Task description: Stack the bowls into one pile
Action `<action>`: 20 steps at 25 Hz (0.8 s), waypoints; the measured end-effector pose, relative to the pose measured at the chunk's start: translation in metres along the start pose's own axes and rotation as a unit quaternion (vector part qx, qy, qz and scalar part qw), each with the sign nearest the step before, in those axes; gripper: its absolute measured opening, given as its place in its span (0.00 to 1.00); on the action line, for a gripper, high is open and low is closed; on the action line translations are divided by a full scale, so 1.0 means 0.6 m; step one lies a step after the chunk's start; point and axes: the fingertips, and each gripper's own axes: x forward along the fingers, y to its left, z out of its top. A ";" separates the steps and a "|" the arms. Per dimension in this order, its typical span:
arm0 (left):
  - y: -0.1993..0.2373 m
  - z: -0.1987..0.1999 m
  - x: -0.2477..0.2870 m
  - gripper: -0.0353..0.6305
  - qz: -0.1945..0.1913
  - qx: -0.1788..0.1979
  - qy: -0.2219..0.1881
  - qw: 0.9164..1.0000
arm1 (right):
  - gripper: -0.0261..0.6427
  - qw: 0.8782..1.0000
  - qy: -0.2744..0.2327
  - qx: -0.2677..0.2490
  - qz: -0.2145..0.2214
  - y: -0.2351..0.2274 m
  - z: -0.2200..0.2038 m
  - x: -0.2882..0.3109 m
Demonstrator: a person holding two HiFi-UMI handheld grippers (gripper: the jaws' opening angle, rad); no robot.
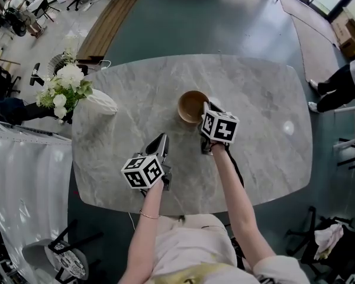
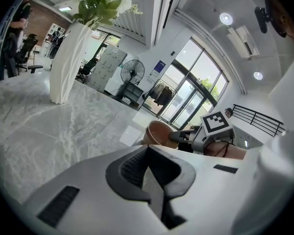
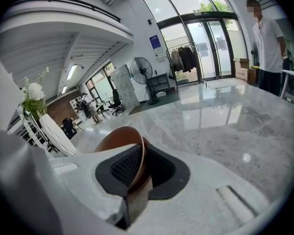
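Observation:
A brown bowl (image 1: 192, 106) stands on the grey marble table (image 1: 266, 129), a little past its middle. My right gripper (image 1: 208, 112) reaches it from the near right and is shut on the near rim; in the right gripper view the bowl's wall (image 3: 118, 142) runs between the black pads (image 3: 127, 166). My left gripper (image 1: 158, 144) hovers over the table to the near left of the bowl, apart from it, jaws shut with nothing between them. From the left gripper view, the bowl (image 2: 158, 133) lies ahead past the closed pads (image 2: 132, 168), with the right gripper (image 2: 186, 136) at its side.
A white vase (image 1: 100, 102) with white flowers (image 1: 64, 90) stands at the table's left side, also the vase (image 2: 67, 62) in the left gripper view. A person (image 1: 343, 86) stands beyond the table's right end. The table's near edge (image 1: 183, 209) is by my body.

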 end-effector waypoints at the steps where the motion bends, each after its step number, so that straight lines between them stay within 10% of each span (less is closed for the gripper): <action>1: 0.000 0.000 0.000 0.05 0.000 0.000 0.000 1.000 | 0.09 1.000 0.000 -0.002 0.001 0.001 0.000 0.001; 20: -0.003 0.004 -0.002 0.05 -0.006 0.004 -0.001 1.000 | 0.24 0.995 -0.013 -0.095 0.000 0.017 0.013 -0.012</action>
